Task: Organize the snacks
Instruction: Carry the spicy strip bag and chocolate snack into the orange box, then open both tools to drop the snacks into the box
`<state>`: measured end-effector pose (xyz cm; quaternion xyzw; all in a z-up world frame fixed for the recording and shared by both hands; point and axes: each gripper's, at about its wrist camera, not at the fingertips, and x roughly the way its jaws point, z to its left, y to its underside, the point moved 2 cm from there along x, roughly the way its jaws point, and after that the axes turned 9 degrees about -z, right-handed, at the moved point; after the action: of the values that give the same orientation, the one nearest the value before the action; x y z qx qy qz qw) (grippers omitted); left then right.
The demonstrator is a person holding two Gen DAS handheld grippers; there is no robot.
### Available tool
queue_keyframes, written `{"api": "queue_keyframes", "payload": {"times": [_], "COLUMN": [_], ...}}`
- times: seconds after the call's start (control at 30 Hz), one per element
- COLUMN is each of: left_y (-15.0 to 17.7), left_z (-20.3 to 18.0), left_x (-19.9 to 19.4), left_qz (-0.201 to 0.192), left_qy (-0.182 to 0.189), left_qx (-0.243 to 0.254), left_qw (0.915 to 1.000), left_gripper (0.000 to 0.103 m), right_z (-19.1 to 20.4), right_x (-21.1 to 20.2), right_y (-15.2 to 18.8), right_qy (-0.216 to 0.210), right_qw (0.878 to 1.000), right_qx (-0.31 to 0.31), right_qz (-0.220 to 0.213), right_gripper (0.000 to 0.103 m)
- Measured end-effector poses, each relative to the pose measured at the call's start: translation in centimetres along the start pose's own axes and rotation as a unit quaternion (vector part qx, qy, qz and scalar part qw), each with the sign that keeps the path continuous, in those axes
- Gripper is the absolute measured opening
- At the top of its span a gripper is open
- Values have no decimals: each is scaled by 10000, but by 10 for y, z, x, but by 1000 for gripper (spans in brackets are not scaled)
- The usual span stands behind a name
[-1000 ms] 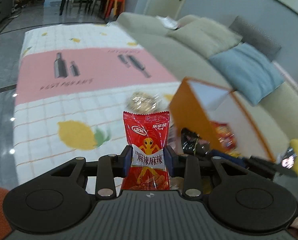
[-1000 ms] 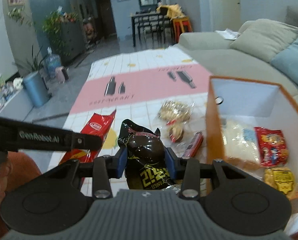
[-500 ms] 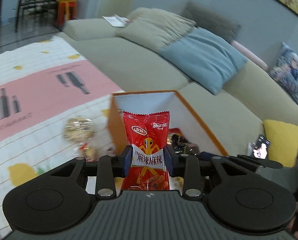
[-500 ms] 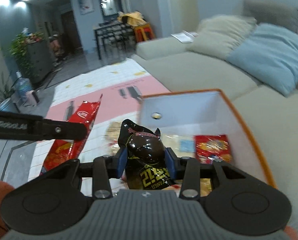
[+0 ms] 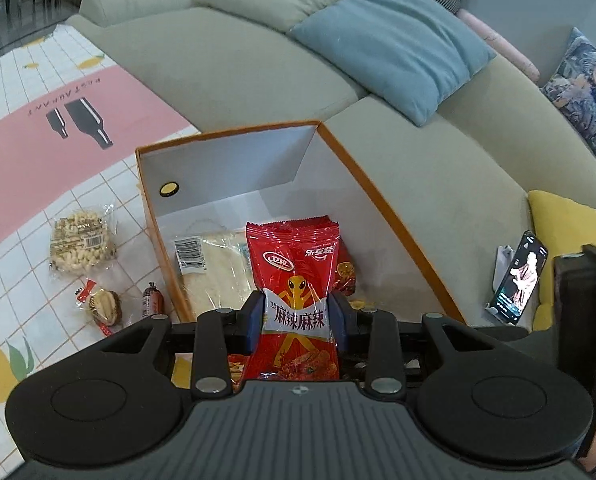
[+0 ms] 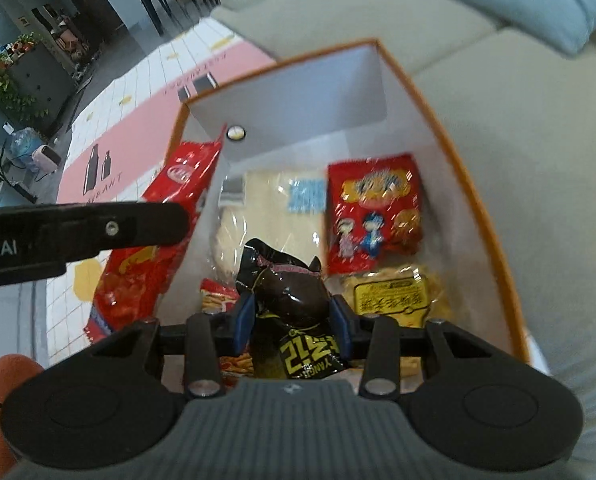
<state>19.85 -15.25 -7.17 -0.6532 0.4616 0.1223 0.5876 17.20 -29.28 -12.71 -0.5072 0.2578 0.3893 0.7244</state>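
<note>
Left wrist view takes in the grey sofa [image 5: 258, 60] and the patterned floor mat [image 5: 38, 168], with the orange-rimmed box [image 5: 381, 204] standing between them. Inside the box lie a pale flat packet [image 5: 214, 268] and, in the right wrist view, a red cartoon packet [image 6: 375, 216] and a yellow-labelled bag [image 6: 393, 294]. The left tongs [image 5: 296, 320] pinch a red spicy snack packet [image 5: 294, 280] upright above the box's near end; the right tongs [image 6: 292, 320] pinch a crumpled black packet [image 6: 286, 296] over the box interior, just beside the left tool. Three snacks remain on the mat: a nut bar [image 5: 82, 244], a small wrapped cake [image 5: 105, 307] and a little sausage [image 5: 153, 300]. With both tools crowded over one opening, they could knock together on release, and the tall red packet, held near the orange wall, may tip over the rim onto the mat if let go from here.
</note>
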Motion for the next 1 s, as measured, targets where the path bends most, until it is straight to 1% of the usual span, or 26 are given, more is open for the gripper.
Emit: {"api": "queue_keyframes", "payload": {"times": [0.2, 0.3, 0.37, 0.47, 0.53, 0.6, 0.7, 0.77, 0.83, 0.9, 1.0], "left_y": [-5, -6, -7, -7, -7, -8, -8, -7, -5, -1, 4], "left_z": [3, 2, 1, 0, 0, -2, -5, -8, -9, -11, -14], "left_x": [9, 13, 16, 19, 20, 21, 26, 33, 43, 55, 71], "left_qz": [107, 149, 173, 203, 221, 224, 269, 340, 451, 609, 813], "left_qy": [-95, -109, -125, -173, -181, -202, -211, -199, -151, -163, -122], "left_qx": [-45, -37, -13, 12, -7, -5, -35, -148, -303, -410, -635], "left_qw": [9999, 9998, 9998, 9996, 9996, 9995, 9994, 9991, 9984, 9972, 9946], "left_gripper": [39, 39, 39, 39, 39, 39, 39, 39, 40, 39, 38], "right_z": [-6, -9, -8, -6, -6, -8, -15, -20, -24, -28, -35], "right_x": [31, 40, 40, 34, 27, 14, -8, -22, -30, -33, -32], "right_y": [2, 6, 9, 10, 9, 6, 1, -1, -2, -1, 1], "right_qy": [27, 64, 18, 72, 150, 245, 423, 627, 828, 915, 918], "right_qw": [9980, 9968, 9968, 9978, 9984, 9992, 9987, 9966, 9943, 9931, 9927], "right_qx": [259, 287, 252, 123, 94, 66, 235, 268, 259, 279, 426], "right_qz": [568, 748, 764, 646, 545, 307, -158, -458, -623, -684, -658], "right_gripper": [41, 42, 44, 44, 46, 47, 47, 47, 47, 47, 47]}}
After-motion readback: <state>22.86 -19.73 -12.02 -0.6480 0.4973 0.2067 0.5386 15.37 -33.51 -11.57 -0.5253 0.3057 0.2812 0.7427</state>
